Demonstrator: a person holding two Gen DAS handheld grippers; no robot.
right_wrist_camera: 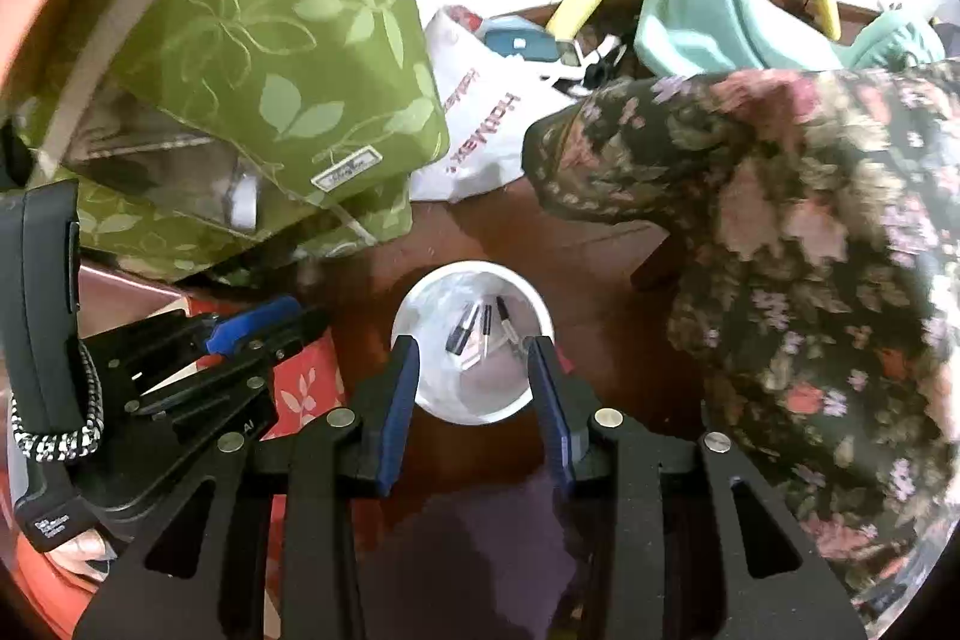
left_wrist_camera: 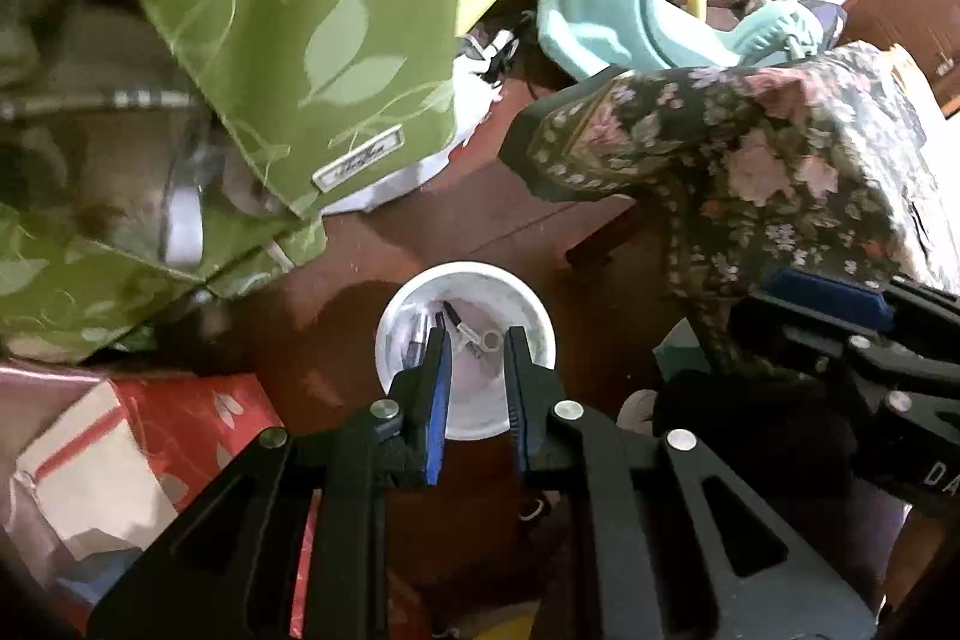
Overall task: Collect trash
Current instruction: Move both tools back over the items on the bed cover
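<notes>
Glossy white plastic cup; smooth reddish wooden floor; matt green leaf-print fabric bag; floral blanket, probably cloth.

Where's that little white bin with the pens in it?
In both wrist views the white bin sits centre on the brown floor, just beyond both open tongs, between the green leafy bag and floral cloth.

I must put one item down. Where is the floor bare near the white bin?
Bare brown floor lies behind the white bin, between the green bag, the white plastic bag and the floral cloth. The bin's left is crowded by a red box.
</notes>
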